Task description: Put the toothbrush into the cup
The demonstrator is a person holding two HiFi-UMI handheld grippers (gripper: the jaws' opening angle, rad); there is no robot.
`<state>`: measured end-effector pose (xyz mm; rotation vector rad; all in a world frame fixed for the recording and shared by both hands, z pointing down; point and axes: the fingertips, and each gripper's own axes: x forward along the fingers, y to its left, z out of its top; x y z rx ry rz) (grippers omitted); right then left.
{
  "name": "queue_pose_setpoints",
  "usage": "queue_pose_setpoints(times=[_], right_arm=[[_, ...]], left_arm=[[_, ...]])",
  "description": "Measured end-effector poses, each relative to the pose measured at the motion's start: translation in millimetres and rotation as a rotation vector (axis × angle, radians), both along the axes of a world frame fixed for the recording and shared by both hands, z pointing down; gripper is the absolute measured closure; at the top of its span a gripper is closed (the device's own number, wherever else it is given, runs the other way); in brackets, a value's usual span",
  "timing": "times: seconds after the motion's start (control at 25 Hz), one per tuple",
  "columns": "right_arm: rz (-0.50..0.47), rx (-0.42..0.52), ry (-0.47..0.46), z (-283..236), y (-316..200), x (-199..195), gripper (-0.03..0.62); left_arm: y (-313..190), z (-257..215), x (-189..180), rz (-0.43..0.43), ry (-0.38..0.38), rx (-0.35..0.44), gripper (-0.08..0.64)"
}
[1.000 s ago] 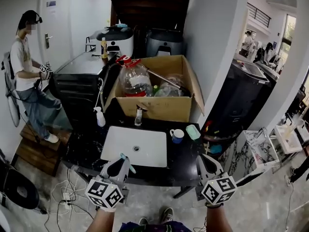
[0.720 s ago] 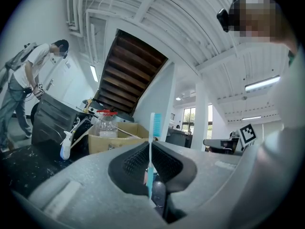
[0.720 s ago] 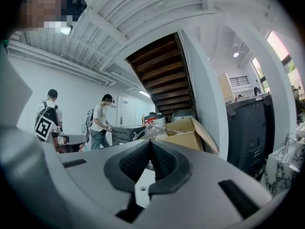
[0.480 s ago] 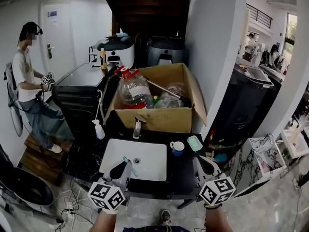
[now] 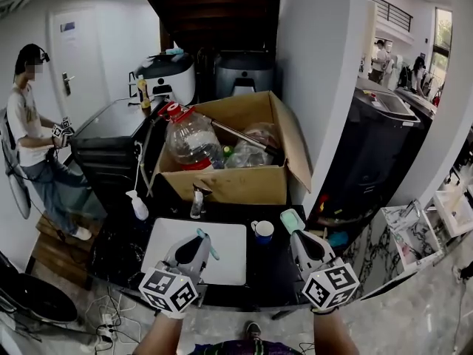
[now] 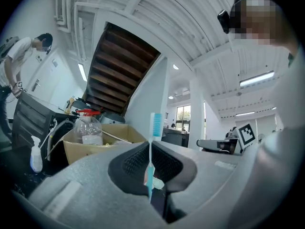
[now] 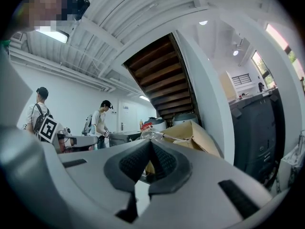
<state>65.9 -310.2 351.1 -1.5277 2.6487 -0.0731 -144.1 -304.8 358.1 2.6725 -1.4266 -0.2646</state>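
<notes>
A teal toothbrush (image 5: 208,243) stands up between the jaws of my left gripper (image 5: 195,247), which is shut on its handle over the white sink basin (image 5: 229,261). In the left gripper view the toothbrush (image 6: 153,142) rises straight up from the closed pads, bristles on top. The white cup (image 5: 261,231) with a blue inside stands on the black counter, to the right of the basin and between my two grippers. My right gripper (image 5: 296,237) hovers just right of the cup, shut with nothing in it; the right gripper view shows its pads (image 7: 164,163) pressed together.
A faucet (image 5: 196,202) stands behind the basin and a spray bottle (image 5: 137,207) to its left. An open cardboard box (image 5: 236,185) with a large water bottle (image 5: 189,143) fills the back. A teal soap dish (image 5: 290,219) lies by my right gripper. A person (image 5: 28,128) stands far left.
Both grippers have moved forward over the counter. The left one, still holding the toothbrush, now sits closer to the cup; the right one has come up beside the cup.
</notes>
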Motion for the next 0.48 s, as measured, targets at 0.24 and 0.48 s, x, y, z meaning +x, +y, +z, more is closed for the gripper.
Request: queue_pose_setpoints(times=[0.24, 0.48], right_arm=[[-0.006, -0.020, 0.006, 13.7, -15.9, 11.0, 0.589], [-0.017, -0.039, 0.030, 27.7, -31.2, 23.8, 0.589]], left_arm=[[-31.8, 5.2, 33.5, 0.045, -0.013, -0.010, 0.537], [-61.7, 15.3, 70.0, 0.099, -0.025, -0.031, 0.537]])
